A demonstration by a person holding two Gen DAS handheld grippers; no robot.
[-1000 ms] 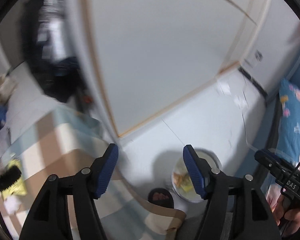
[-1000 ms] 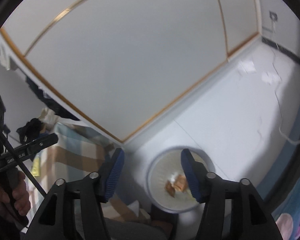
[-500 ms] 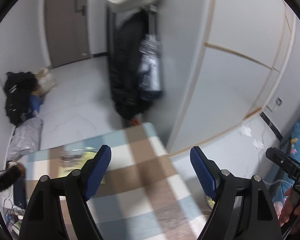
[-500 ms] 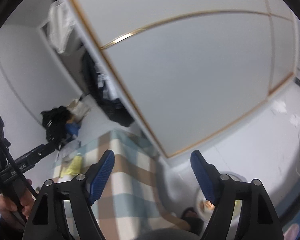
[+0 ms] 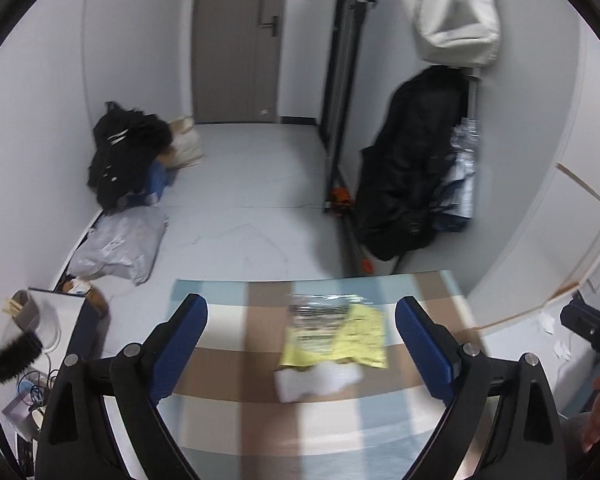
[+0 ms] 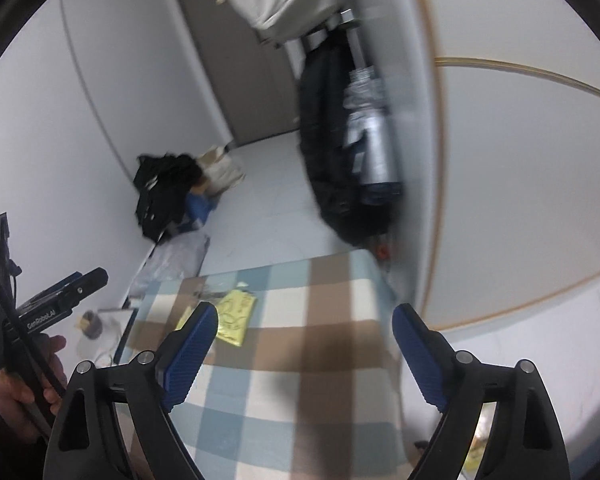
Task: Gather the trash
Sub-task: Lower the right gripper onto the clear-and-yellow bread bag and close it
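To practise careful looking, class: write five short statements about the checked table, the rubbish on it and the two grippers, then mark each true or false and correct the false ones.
1. A yellow wrapper lies on the checked tablecloth. True.
2. The left gripper is clamped on the wrapper. False: its jaws are opening with nothing held; the wrapper lies flat on the cloth.
3. A crumpled white tissue lies beside the wrapper. True.
4. The right gripper holds a tissue. False: it is empty, jaws opening.
5. The grey door stands wide open. False: it is shut.
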